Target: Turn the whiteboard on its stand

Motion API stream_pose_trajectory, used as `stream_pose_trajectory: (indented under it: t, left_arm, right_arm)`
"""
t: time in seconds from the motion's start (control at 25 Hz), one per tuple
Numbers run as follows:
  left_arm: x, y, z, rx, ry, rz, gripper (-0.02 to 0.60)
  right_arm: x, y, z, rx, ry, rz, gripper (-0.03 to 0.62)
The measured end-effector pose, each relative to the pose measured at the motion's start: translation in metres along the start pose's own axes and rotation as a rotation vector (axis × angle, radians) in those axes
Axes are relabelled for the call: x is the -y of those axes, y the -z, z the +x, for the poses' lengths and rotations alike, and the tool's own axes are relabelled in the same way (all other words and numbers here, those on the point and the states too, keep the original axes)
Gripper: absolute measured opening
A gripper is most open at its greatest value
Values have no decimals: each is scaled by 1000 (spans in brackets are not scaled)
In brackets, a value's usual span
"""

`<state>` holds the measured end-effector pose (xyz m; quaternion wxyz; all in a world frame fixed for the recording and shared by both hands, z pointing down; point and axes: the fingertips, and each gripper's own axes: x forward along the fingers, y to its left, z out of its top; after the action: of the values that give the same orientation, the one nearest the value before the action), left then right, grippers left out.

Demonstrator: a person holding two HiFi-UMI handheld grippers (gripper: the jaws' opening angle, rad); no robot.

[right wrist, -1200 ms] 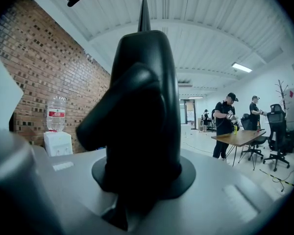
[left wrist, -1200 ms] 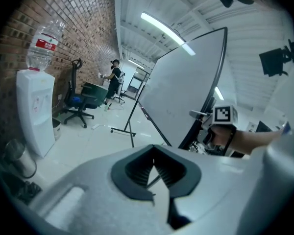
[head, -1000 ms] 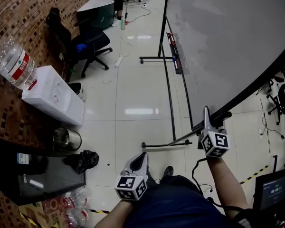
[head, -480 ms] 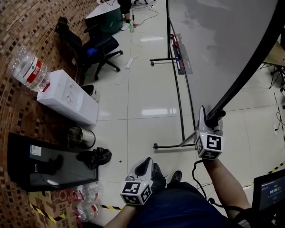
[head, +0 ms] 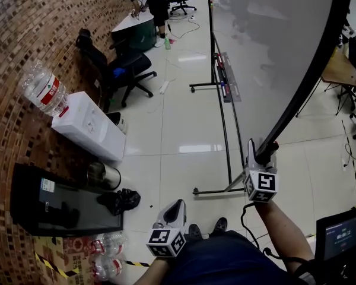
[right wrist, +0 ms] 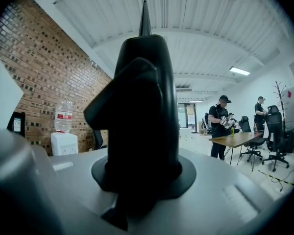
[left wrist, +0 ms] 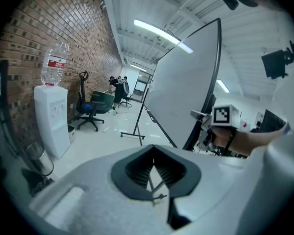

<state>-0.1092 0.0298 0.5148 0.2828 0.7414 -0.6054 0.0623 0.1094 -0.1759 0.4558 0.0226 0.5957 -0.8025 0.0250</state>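
While the whiteboard [head: 273,46] stands steeply tilted on its stand [head: 221,123], its black frame [head: 308,82] is gripped at the lower end by the right gripper [head: 253,147]. In the right gripper view, the space between the jaws is filled by the frame. The jaws have just been opened a little wider, yet the frame is pressed between them. From the gripper, the board rises up and away toward the top right of the head view. The left gripper [head: 178,205] is held low, well apart from the board and to its left. Its jaws are closed together at the tips, and nothing is held.
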Motion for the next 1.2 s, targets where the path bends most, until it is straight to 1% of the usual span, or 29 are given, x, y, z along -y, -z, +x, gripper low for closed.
stream_pose_trajectory:
  t: [0.12,0.2,0.32,0.44,0.56,0.68,0.8,0.88,1.04,1.2]
  left_arm:
    - [0,-18,-2,67,15,-15,6]
    - [-2,-15,-7,78,28,-29,6]
    - [-13,10,-14,36,47,-76,6]
    - [-24,46,-16,-17,82,-94,6]
    - [-29,54,-12,-30,102,-100,6]
    - [-28,43,-15,-21,98,-85,6]
    - [-21,17,-24,7,78,-44,6]
    - [-14,8,-28,33,64,-22,6]
    - [15,10,-38,29,42,-4,6]
    - [42,32,-49,4,54,36,6]
  right_arm:
    - [13,4,-5,12,17,-8,99]
    - [21,3,-13,17,29,-1,87]
    - [26,1,-24,20,48,-5,86]
    - [25,-2,-33,24,56,-9,81]
    - [23,-9,-38,26,55,-6,81]
    - [23,-3,-49,17,57,-10,81]
    - [24,7,-61,16,60,-16,81]
    - [21,7,-68,19,59,-19,81]
    - [10,7,-77,25,45,-20,83]
    - [5,6,-87,43,40,-19,91]
